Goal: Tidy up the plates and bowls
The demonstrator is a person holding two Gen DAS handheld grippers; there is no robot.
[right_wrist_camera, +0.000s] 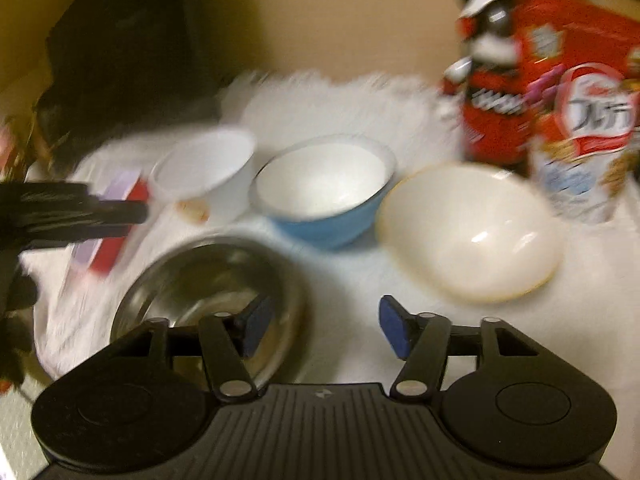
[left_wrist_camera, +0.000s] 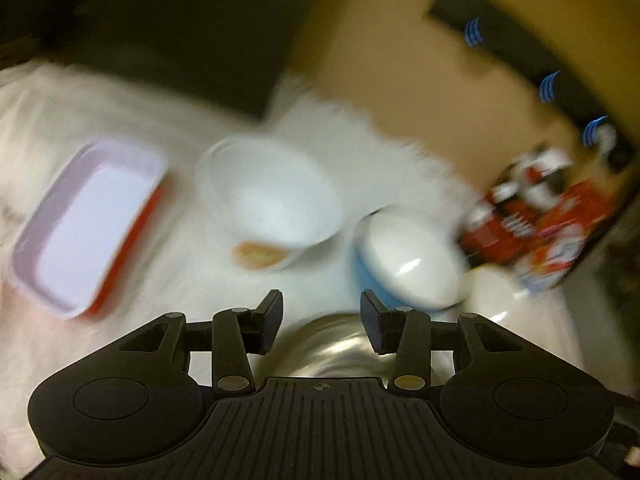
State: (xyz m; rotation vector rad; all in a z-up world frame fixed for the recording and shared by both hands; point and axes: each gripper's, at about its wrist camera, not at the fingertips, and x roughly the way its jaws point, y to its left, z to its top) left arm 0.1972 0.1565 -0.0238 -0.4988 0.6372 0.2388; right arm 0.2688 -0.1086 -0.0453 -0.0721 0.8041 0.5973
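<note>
Both views are blurred. In the left wrist view my left gripper [left_wrist_camera: 322, 322] is open and empty above a steel bowl [left_wrist_camera: 336, 346]. Ahead lie a red-sided rectangular dish [left_wrist_camera: 86, 224], a white bowl [left_wrist_camera: 272, 196] and a blue bowl [left_wrist_camera: 404, 252]. In the right wrist view my right gripper [right_wrist_camera: 324, 330] is open and empty, its left finger over the steel bowl [right_wrist_camera: 208, 284]. The white bowl [right_wrist_camera: 204, 174], blue bowl [right_wrist_camera: 324, 188] and a cream bowl [right_wrist_camera: 468, 232] stand beyond. The left gripper [right_wrist_camera: 80, 210] shows at the left edge.
Everything rests on a white fluffy cloth [right_wrist_camera: 344, 108]. A red cereal bag [right_wrist_camera: 560, 92] and a small black-and-white figure [right_wrist_camera: 490, 28] stand at the back right. A dark shape [right_wrist_camera: 120, 48] is at the back left. A black strip with blue marks [left_wrist_camera: 516, 52] is on the wall.
</note>
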